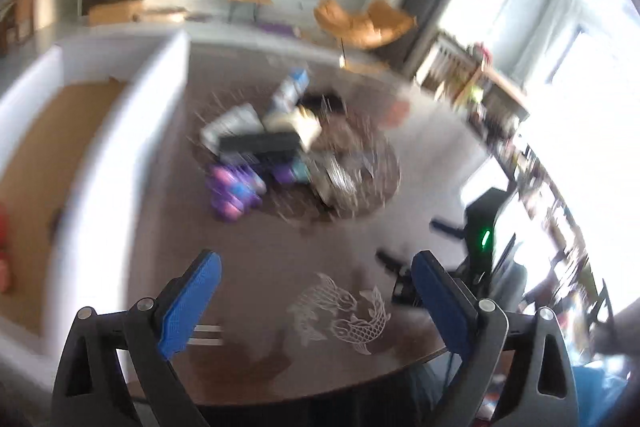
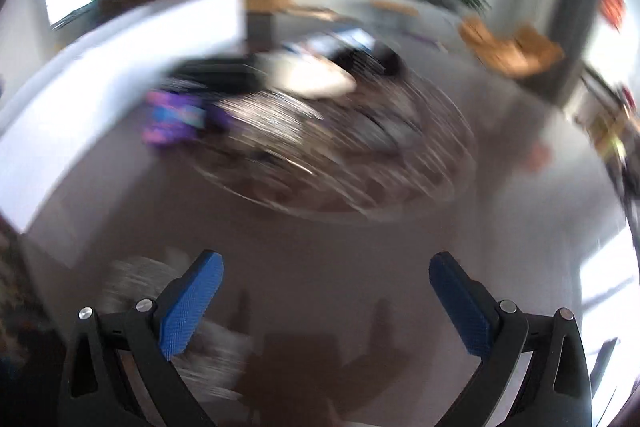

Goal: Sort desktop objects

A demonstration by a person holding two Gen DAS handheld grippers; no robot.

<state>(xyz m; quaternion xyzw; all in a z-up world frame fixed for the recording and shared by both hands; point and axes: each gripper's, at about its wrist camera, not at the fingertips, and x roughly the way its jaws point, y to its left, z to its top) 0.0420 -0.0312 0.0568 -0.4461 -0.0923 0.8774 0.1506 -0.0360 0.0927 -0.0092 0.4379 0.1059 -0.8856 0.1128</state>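
Observation:
A blurred pile of desktop objects (image 1: 276, 143) lies mid-table on a round patterned mat (image 1: 360, 187): a purple pack (image 1: 234, 189), a black flat box (image 1: 260, 143), a white-blue carton (image 1: 290, 89). My left gripper (image 1: 316, 267) is open and empty, above the dark table near a koi engraving (image 1: 340, 311). My right gripper (image 2: 326, 267) is open and empty; the pile (image 2: 280, 87) lies far ahead, smeared by motion. The right gripper also shows in the left wrist view (image 1: 404, 275), at lower right.
A white box with a cardboard floor (image 1: 80, 155) stands at the table's left; it also shows in the right wrist view (image 2: 120, 67). The table's front edge (image 1: 320, 387) is close. A TV, an orange chair and shelves stand beyond the table.

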